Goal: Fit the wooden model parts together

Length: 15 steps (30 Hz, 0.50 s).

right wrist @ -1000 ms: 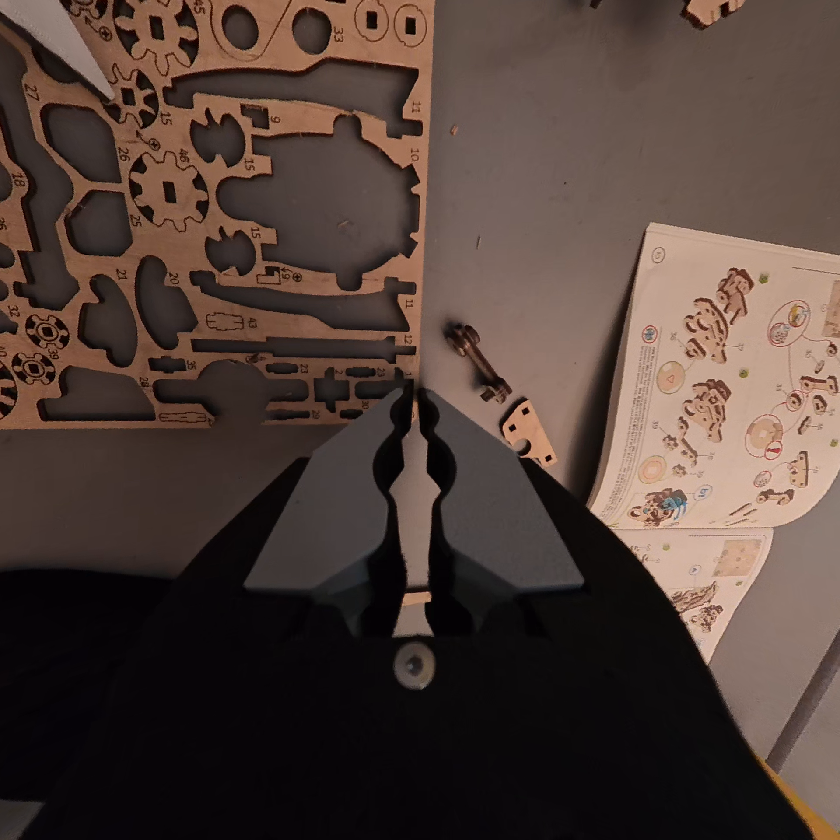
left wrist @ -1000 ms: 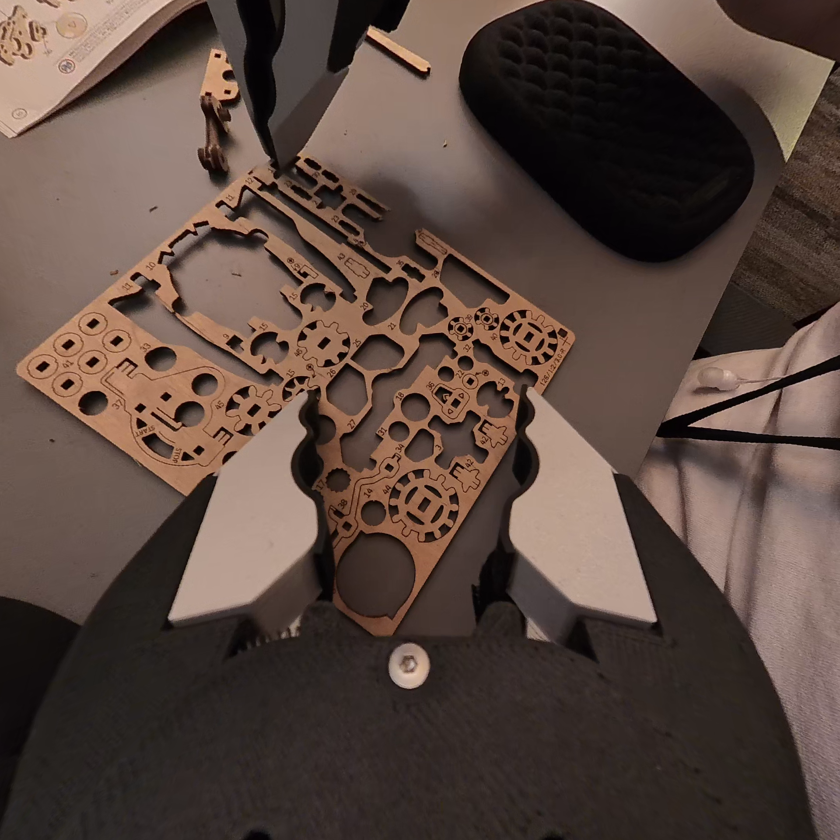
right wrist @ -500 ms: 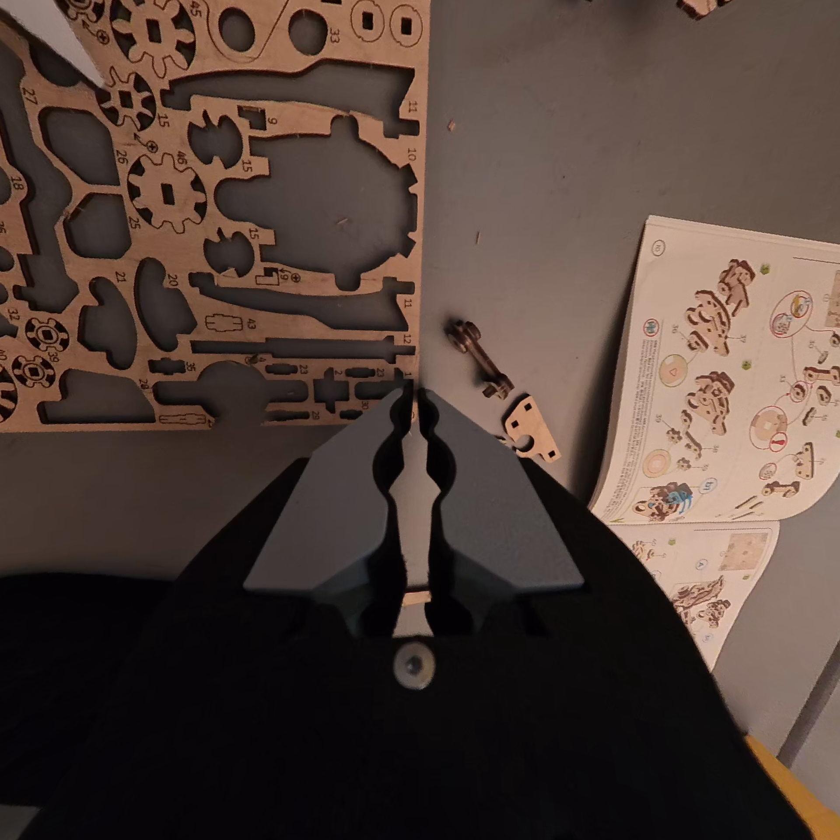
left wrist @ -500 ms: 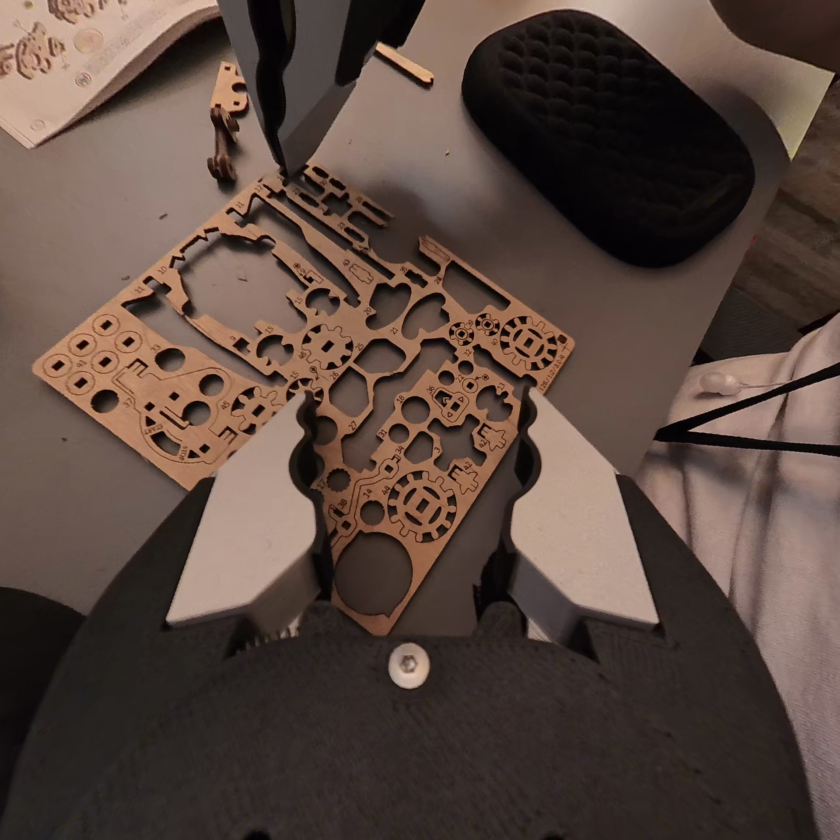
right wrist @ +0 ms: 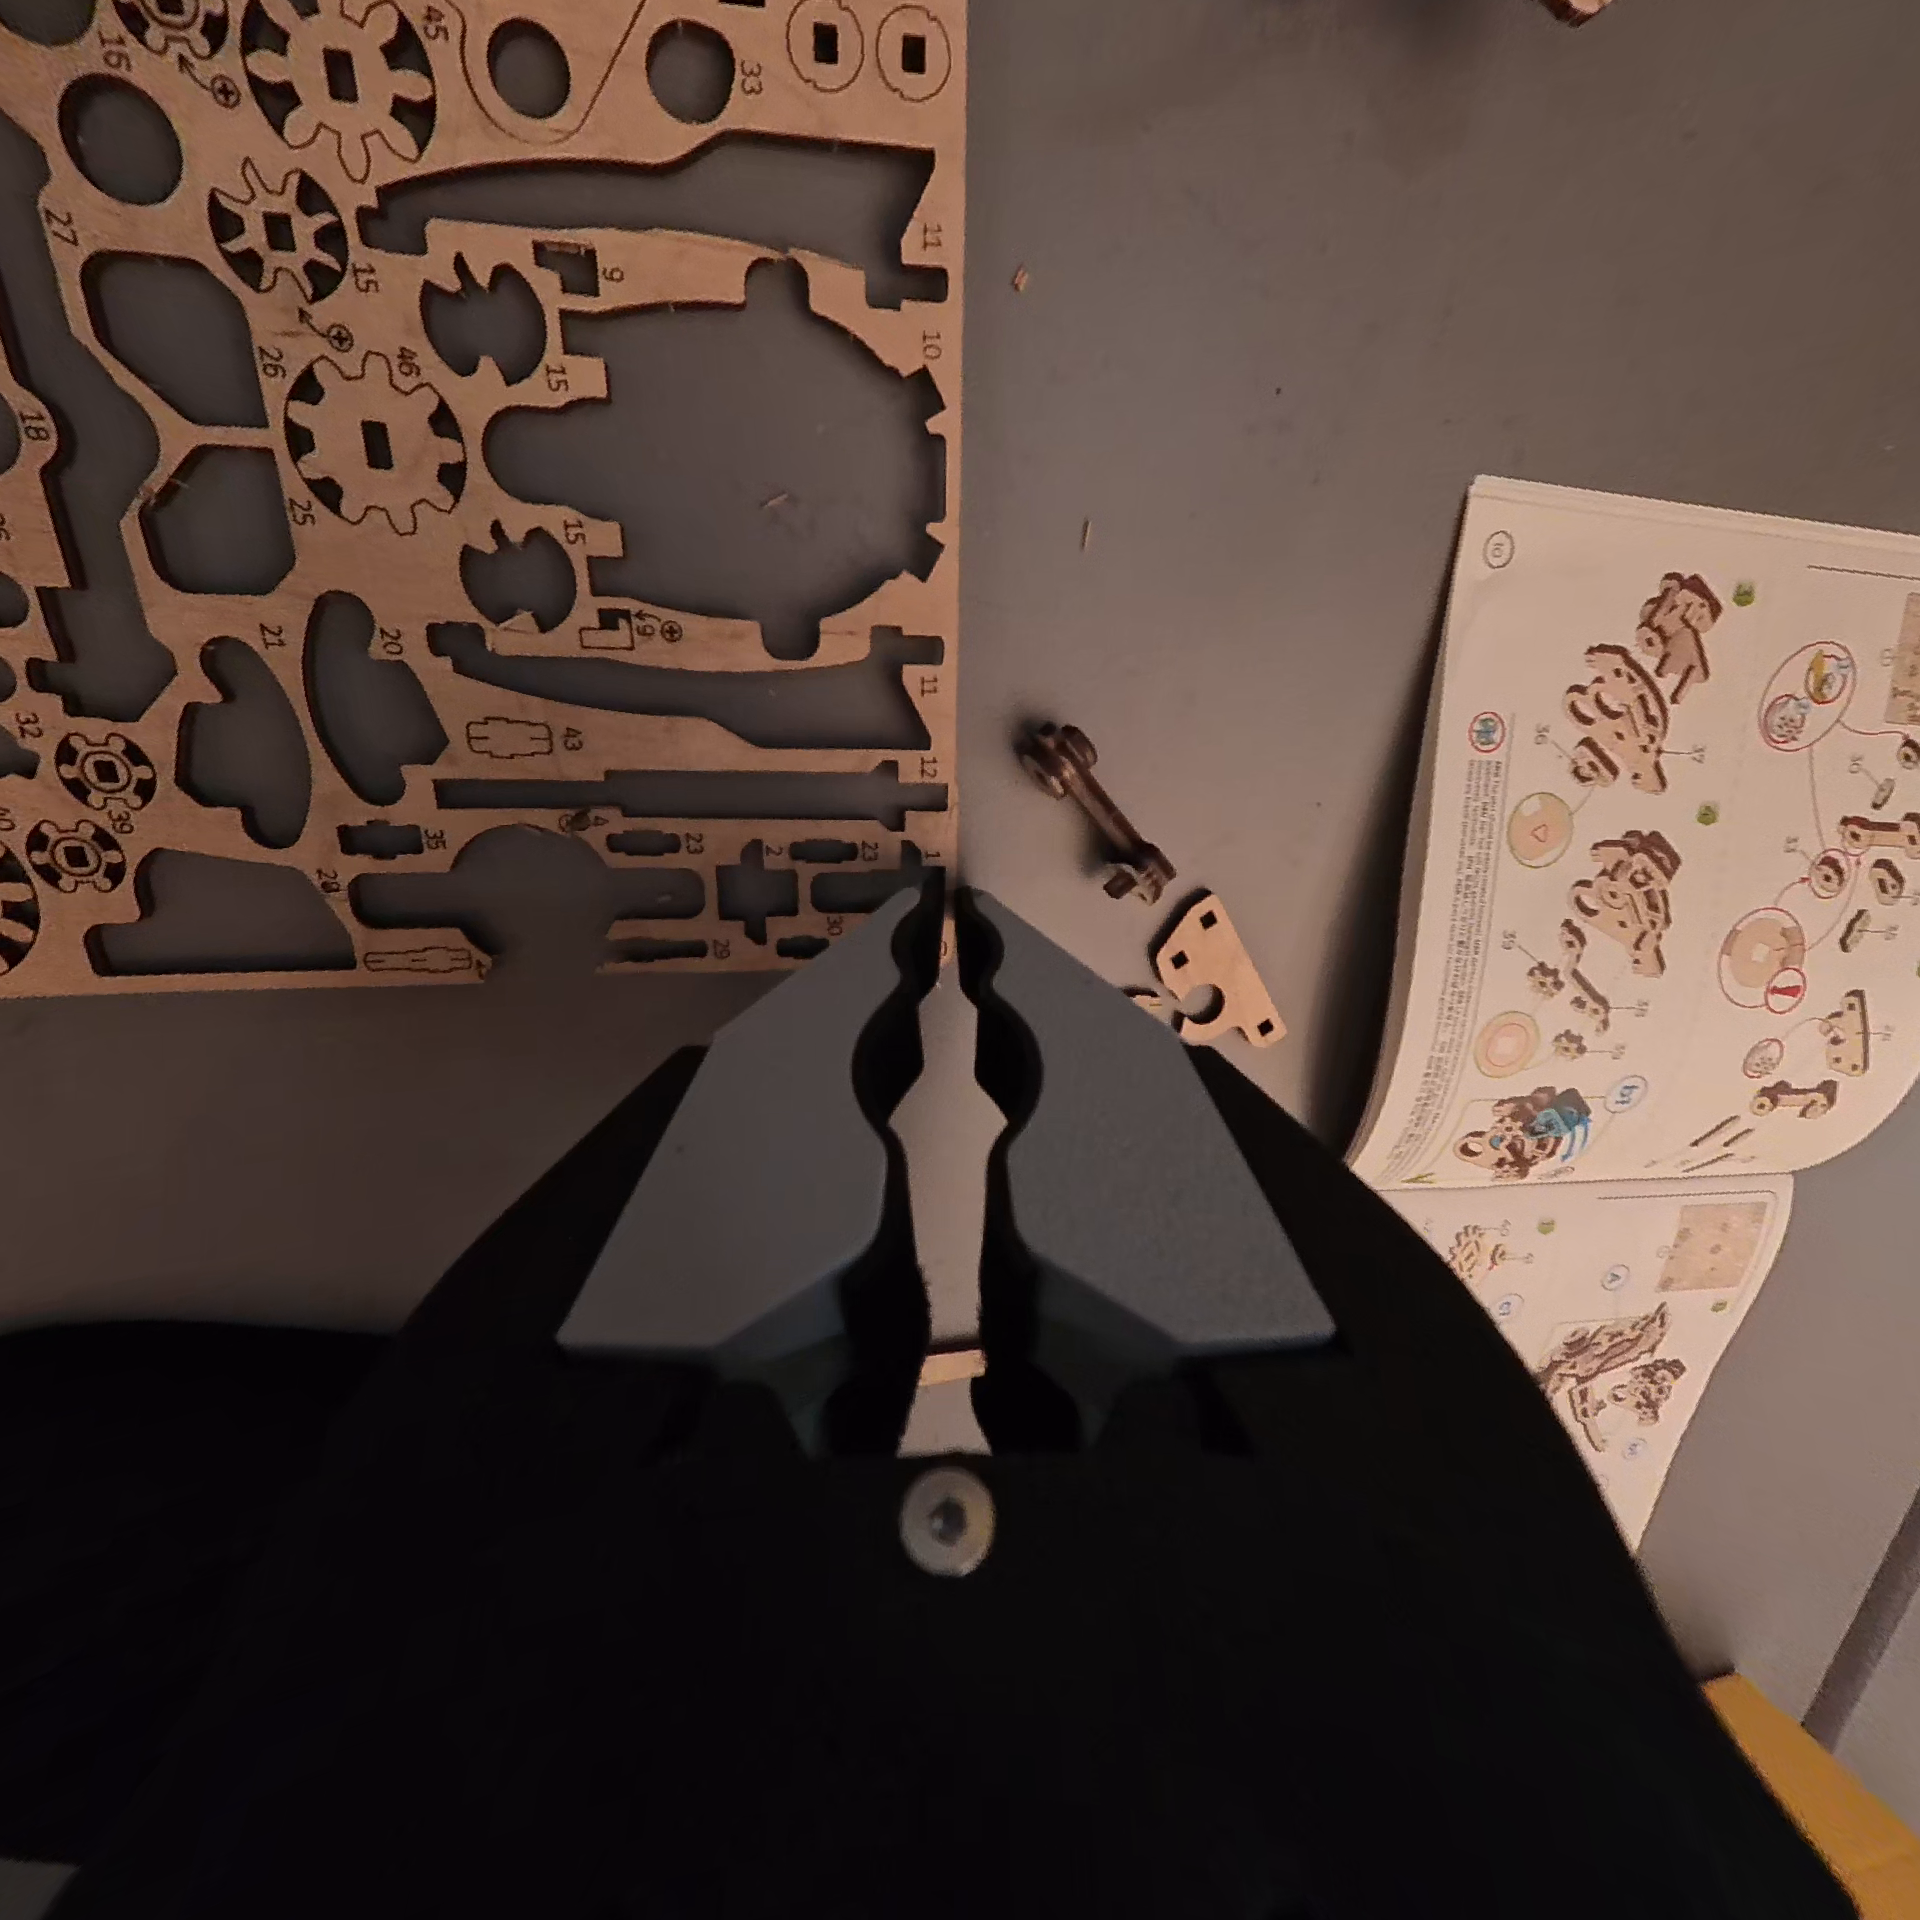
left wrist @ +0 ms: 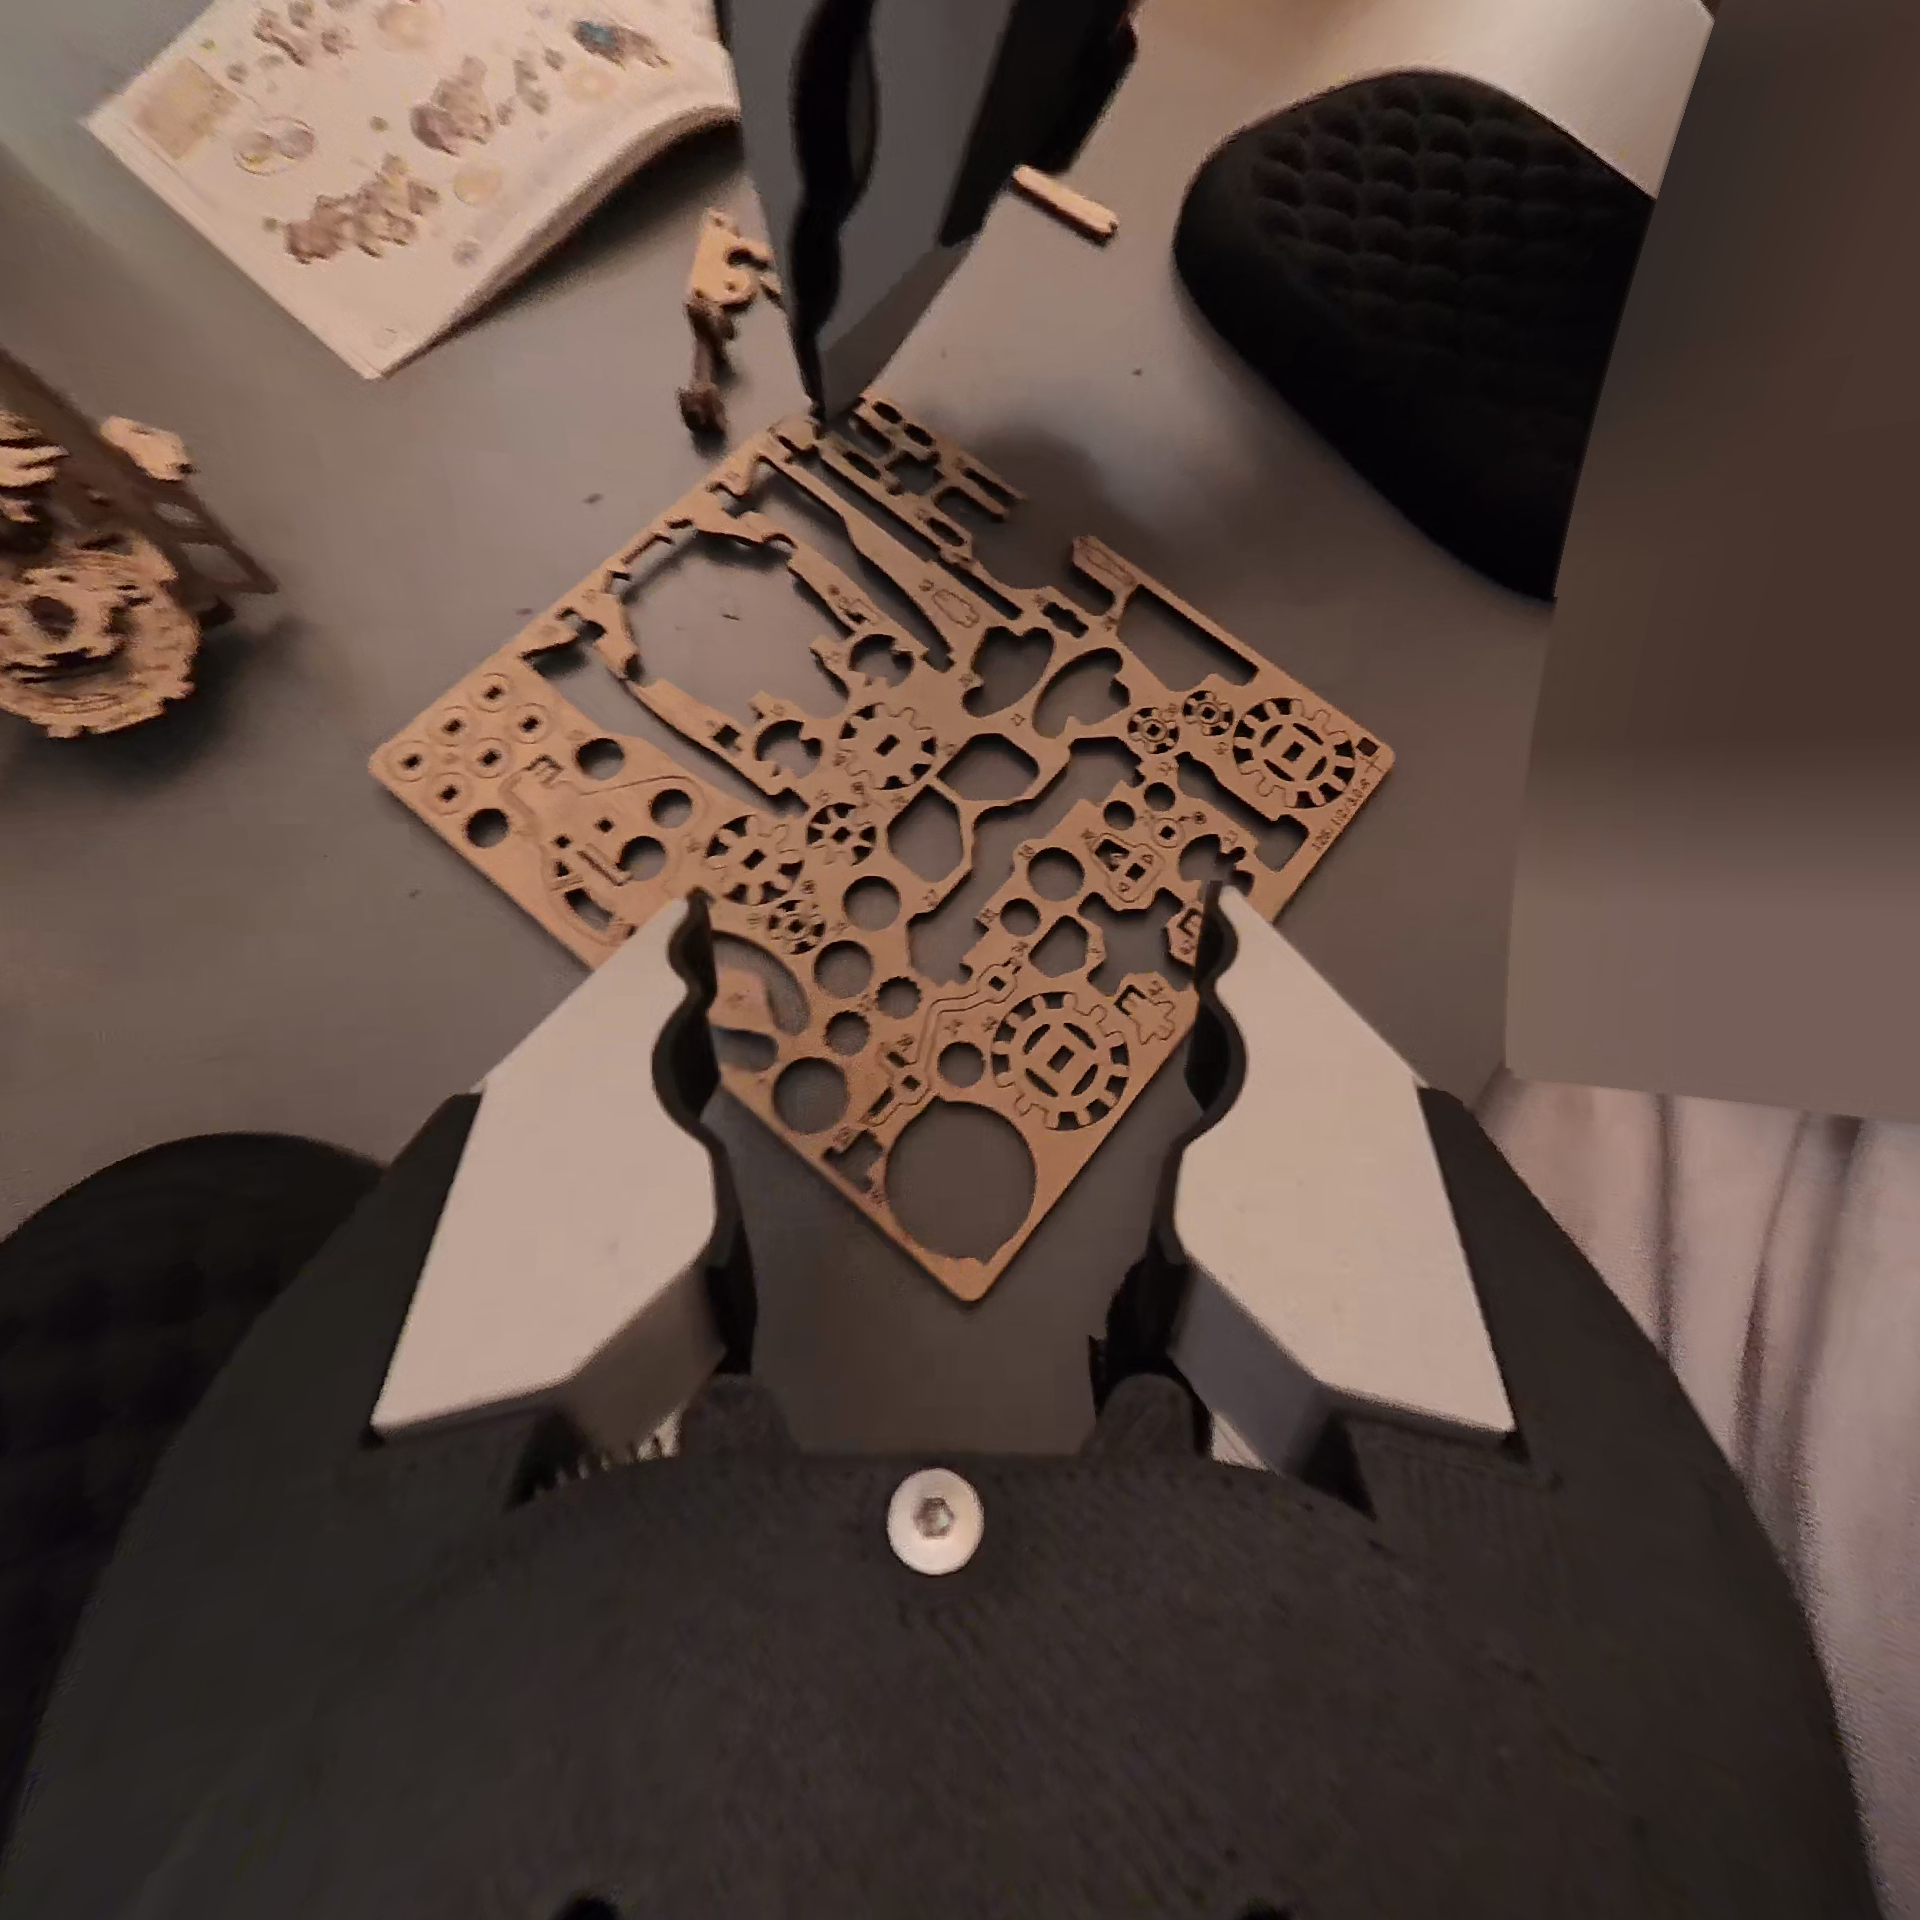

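A laser-cut wooden parts sheet [left wrist: 935,790] lies flat on the grey table, with many parts punched out; it also shows in the right wrist view [right wrist: 665,260]. My left gripper [left wrist: 951,902] is open and empty, hovering above the sheet's near corner. My right gripper [right wrist: 951,899] is shut, its tips down on the sheet's far corner, also seen in the left wrist view [left wrist: 816,405]. I cannot tell if it pinches a part. A dark wooden link piece [right wrist: 1096,821] and a pale wooden bracket [right wrist: 1216,987] lie just right of those tips.
An open instruction booklet [right wrist: 1662,883] lies right of the loose pieces. A partly built wooden model [left wrist: 83,603] stands at the left. A black padded cushion [left wrist: 1455,312] and a small wooden stick [left wrist: 1065,203] lie at the back. A person's pale clothing [left wrist: 1714,1351] is beyond the table's right edge. My hands' fingertips stand some 15 cm from each other. Measured from the fingertips, the pale wooden bracket [right wrist: 1216,987] is 6 cm or so from the right gripper and 20 cm from the left. My left wrist view [left wrist: 726,263] looks at it from another angle.
My left gripper has drawn back and up, so more of the sheet shows and the built model has come into view. The right gripper has stayed at the sheet's corner.
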Tool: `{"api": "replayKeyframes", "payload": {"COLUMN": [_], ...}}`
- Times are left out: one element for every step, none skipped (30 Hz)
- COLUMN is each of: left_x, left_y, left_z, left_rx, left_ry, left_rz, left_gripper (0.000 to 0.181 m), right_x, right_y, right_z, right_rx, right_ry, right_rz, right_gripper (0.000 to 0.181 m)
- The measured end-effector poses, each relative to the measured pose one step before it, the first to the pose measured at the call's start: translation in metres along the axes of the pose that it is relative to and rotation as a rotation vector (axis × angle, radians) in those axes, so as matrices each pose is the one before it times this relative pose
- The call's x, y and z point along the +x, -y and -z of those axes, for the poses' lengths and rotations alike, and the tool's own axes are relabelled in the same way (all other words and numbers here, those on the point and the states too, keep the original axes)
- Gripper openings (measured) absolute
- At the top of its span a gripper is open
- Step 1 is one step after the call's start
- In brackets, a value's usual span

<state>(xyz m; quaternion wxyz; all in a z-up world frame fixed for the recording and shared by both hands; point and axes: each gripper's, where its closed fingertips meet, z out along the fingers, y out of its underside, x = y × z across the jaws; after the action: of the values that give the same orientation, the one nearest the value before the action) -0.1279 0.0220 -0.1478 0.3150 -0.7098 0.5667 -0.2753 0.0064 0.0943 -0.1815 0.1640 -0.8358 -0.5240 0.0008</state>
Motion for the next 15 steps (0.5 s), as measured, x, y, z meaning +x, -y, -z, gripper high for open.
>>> {"api": "replayKeyframes", "payload": {"left_x": [-0.00398, -0.00416, -0.00481, -0.00533, -0.00498, -0.00421, -0.00356, -0.00283, -0.00219, -0.00224, -0.00244, -0.00243, -0.00237, -0.0023, -0.00269], "left_y": [0.00085, -0.0004, -0.00164, -0.00227, -0.00182, -0.00075, 0.00033, 0.00116, 0.00129, 0.00134, 0.00102, 0.00078, 0.00058, 0.00059, 0.00046], "left_z": [0.00445, 0.00435, 0.00424, 0.00403, 0.00372, 0.00344, 0.00332, 0.00295, 0.00265, 0.00226, 0.00206, 0.00191, 0.002, 0.00205, 0.00236], "left_rx": [0.0154, 0.0106, 0.0046, 0.001, 0.002, 0.006, 0.0099, 0.0114, 0.0098, 0.0068, 0.0043, 0.0019, 0.0004, 0.0011, 0.0007], "left_ry": [0.013, 0.012, 0.0159, 0.0185, 0.0161, 0.0123, 0.0096, 0.0072, 0.0043, 0.0057, 0.0095, 0.0102, 0.0098, 0.0099, 0.0117], "left_rz": [0.008, 0.0096, 0.0092, 0.0091, 0.011, 0.0114, 0.0094, 0.007, 0.0052, 0.0023, -0.0019, -0.0046, -0.0042, -0.0035, -0.0036], "left_gripper": [0.092, 0.092, 0.093, 0.093, 0.094, 0.094, 0.094, 0.094, 0.094, 0.094, 0.094, 0.094, 0.094, 0.094, 0.094], "right_x": [0.00002, 0.00008, 0.00005, 0.00003, 0.00012, 0.00031, 0.00002, 0.00036, 0.00083, 0.00103, 0.00073, 0.00077, 0.00056, 0.00078, 0.00078], "right_y": [-0.00002, -0.00002, -0.00018, -0.00035, -0.00029, 0.00012, 0.00018, -0.00031, -0.00044, -0.00052, -0.00051, -0.00029, -0.00037, -0.00076, -0.0007], "right_z": [0.00004, -0.00001, 0.00015, 0.00011, 0.00015, 0.00046, 0.00043, 0.00055, 0.0006, 0.00089, 0.00118, 0.00115, 0.001, 0.00075, 0.00057], "right_rx": [0.0033, 0.0046, 0.0035, 0.0019, 0.0022, 0.0044, 0.0045, 0.0003, -0.0014, -0.0016, -0.0015, 0.0005, 0.0, -0.0022, -0.0023], "right_ry": [-0.0022, -0.0019, -0.0007, 0.0004, 0.0013, 0.0013, 0.0033, 0.0024, -0.0023, -0.0046, -0.0025, -0.0026, -0.002, -0.0031, -0.0044], "right_rz": [-0.0019, -0.0018, -0.002, -0.0023, -0.0027, -0.0032, -0.0045, -0.0049, -0.0016, -0.0001, -0.0017, -0.0023, -0.0017, -0.0011, -0.0006], "right_gripper": [0.0, 0.0, 0.0, 0.0, 0.0, 0.0, 0.0, 0.0, 0.0, 0.0, 0.0, 0.0, 0.0, 0.0, 0.0]}}
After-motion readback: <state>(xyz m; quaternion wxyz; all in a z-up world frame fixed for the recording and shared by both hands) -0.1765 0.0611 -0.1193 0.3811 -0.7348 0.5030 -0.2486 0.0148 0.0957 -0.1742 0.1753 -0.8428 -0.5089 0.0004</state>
